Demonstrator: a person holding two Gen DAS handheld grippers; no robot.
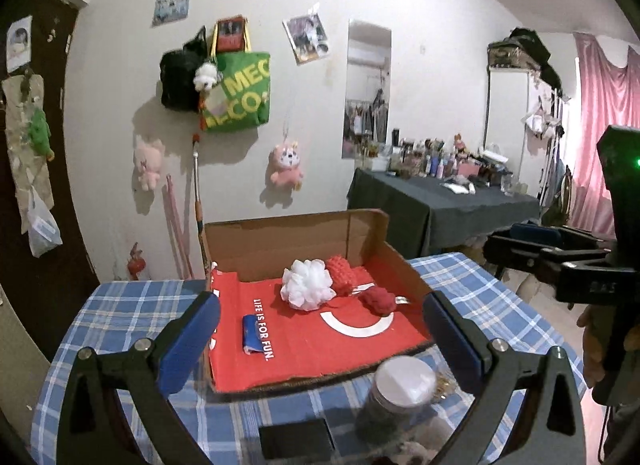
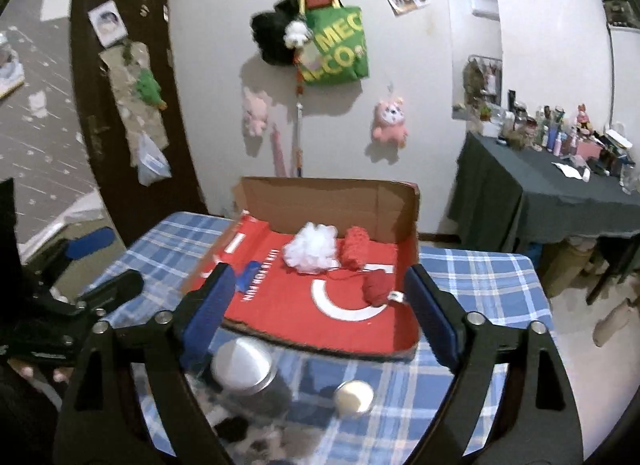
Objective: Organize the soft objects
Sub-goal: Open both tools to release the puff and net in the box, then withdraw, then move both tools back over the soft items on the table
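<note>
An open cardboard box (image 1: pixel 256 249) with a red lining lies on the checked table. Inside it rest a white puff (image 1: pixel 308 285), a red knitted piece (image 1: pixel 340 275), a red yarn ball (image 1: pixel 378 300) and a small blue item (image 1: pixel 252 333). My left gripper (image 1: pixel 320 305) hovers open before the box, holding nothing. My right gripper (image 2: pixel 320 277) is open and empty too, above the box's near edge (image 2: pixel 320 345). The puff (image 2: pixel 312 251), knitted piece (image 2: pixel 356 251) and yarn ball (image 2: pixel 376 287) lie beyond it. Each gripper shows in the other's view: right gripper (image 1: pixel 532 249), left gripper (image 2: pixel 104 265).
A jar with a silver lid (image 1: pixel 400 385) stands just in front of the box, beside a small round tin (image 2: pixel 354 395) and a black phone (image 1: pixel 296 439). Something furry (image 1: pixel 412 451) lies at the near edge. A dark table with bottles (image 1: pixel 440 201) stands behind on the right.
</note>
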